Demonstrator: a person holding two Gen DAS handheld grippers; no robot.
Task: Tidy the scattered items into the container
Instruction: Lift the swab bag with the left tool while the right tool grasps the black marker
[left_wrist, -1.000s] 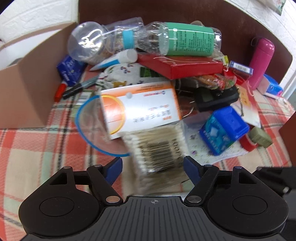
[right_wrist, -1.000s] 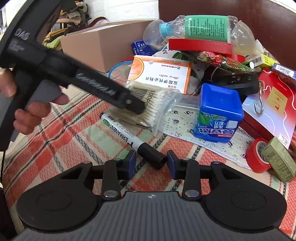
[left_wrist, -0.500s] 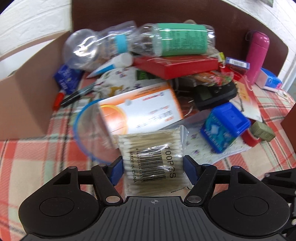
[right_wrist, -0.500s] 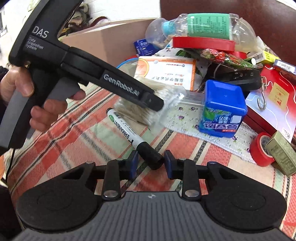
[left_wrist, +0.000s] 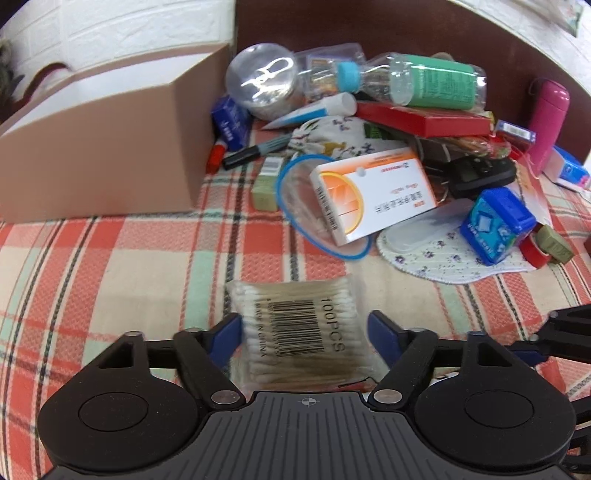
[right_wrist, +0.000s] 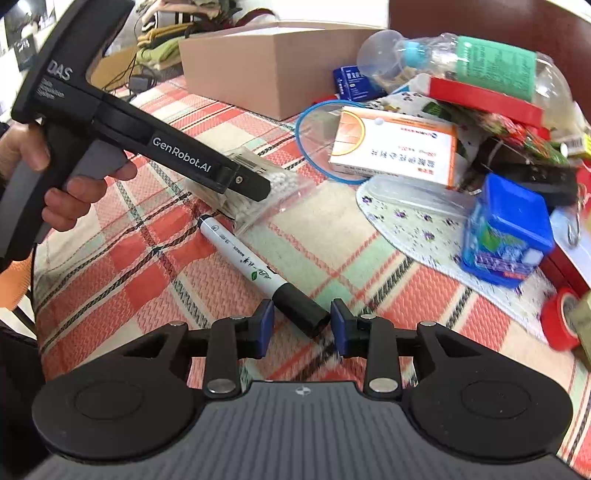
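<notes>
Here, cotton-swab bag between the opening, non-gripping left hand-held gripper jaws, on the tablecloth.

1. A lived-in home room: a table under a red, green and cream plaid tablecloth, with white brick-pattern wall behind the cardboard box
2. Right of the box, household clutter: medicine carton, plastic bottle, pink flask
3. Behind the box, folded clothes and cables
</notes>
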